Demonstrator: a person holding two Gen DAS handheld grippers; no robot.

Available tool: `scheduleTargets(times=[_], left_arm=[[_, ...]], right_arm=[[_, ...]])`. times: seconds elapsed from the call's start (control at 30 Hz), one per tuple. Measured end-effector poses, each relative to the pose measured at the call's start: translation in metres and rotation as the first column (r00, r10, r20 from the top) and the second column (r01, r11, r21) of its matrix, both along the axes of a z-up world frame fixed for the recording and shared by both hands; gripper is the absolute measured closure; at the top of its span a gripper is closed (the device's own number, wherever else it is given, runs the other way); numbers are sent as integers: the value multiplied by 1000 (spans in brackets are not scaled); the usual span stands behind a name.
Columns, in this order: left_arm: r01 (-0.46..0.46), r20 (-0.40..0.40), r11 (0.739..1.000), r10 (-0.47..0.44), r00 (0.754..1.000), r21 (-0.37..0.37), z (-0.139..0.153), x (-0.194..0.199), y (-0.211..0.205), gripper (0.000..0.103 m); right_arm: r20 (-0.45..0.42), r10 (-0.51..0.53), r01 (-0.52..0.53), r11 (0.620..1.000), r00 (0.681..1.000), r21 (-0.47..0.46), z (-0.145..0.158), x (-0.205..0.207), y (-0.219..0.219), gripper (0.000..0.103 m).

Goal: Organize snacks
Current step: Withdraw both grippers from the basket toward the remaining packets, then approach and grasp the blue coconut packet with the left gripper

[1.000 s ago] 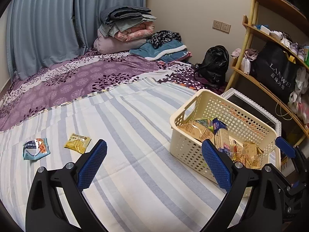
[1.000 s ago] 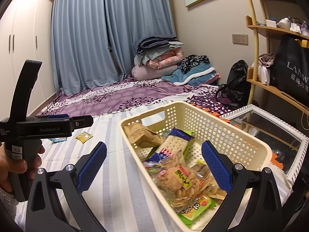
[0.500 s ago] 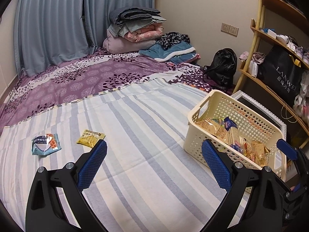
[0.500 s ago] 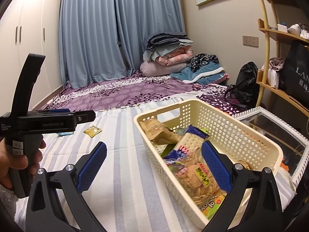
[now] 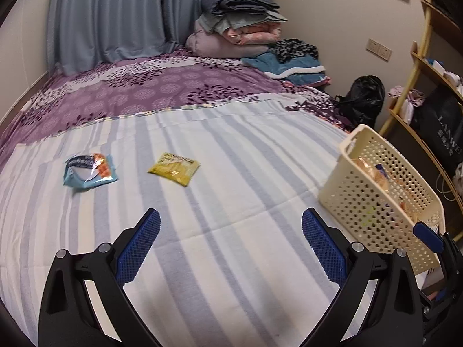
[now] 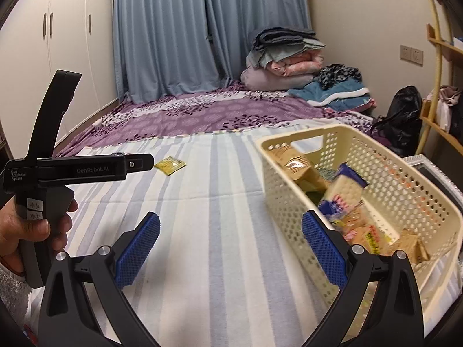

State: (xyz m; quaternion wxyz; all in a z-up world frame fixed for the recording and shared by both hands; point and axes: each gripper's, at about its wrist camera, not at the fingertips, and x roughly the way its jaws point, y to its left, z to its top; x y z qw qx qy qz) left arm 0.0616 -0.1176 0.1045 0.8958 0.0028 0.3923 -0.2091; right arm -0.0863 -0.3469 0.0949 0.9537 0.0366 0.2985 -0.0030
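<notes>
A cream perforated basket (image 5: 373,199) (image 6: 405,179) holding several snack packs stands at the bed's right edge. Two loose packs lie on the striped sheet: a yellow one (image 5: 174,168) (image 6: 170,164) and a light-blue one (image 5: 89,170) to its left. My left gripper (image 5: 231,228) is open and empty above the sheet, a good way short of both packs. My right gripper (image 6: 230,231) is open and empty too, just left of the basket. The left tool's side, held by a hand (image 6: 29,228), shows in the right wrist view.
A purple floral quilt (image 5: 139,92) covers the far half of the bed, with folded bedding (image 5: 237,31) stacked against the wall. A black bag (image 5: 361,98) and a wooden shelf unit (image 5: 428,92) stand right of the bed. Curtains (image 6: 179,29) and a wardrobe (image 6: 58,43) line the back.
Both grippers have swung left, away from the basket; it has slid toward the right in each view. The two loose packs now lie nearer the middle of the left wrist view.
</notes>
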Motion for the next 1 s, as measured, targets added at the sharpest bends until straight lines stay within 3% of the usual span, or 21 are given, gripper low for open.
scheduleTargets(times=[0.37, 0.7, 1.0], left_arm=[[-164, -36, 986, 164, 986, -3, -16, 29, 66, 3], [-317, -68, 948, 316, 946, -8, -27, 64, 121, 3], [-383, -101, 924, 383, 918, 23, -46, 99, 146, 3]], right_arm=[[-55, 55, -55, 999, 997, 3, -16, 17, 26, 5], [-90, 82, -83, 997, 992, 1, -24, 32, 34, 5], [-116, 117, -118, 993, 986, -4, -31, 53, 43, 5]])
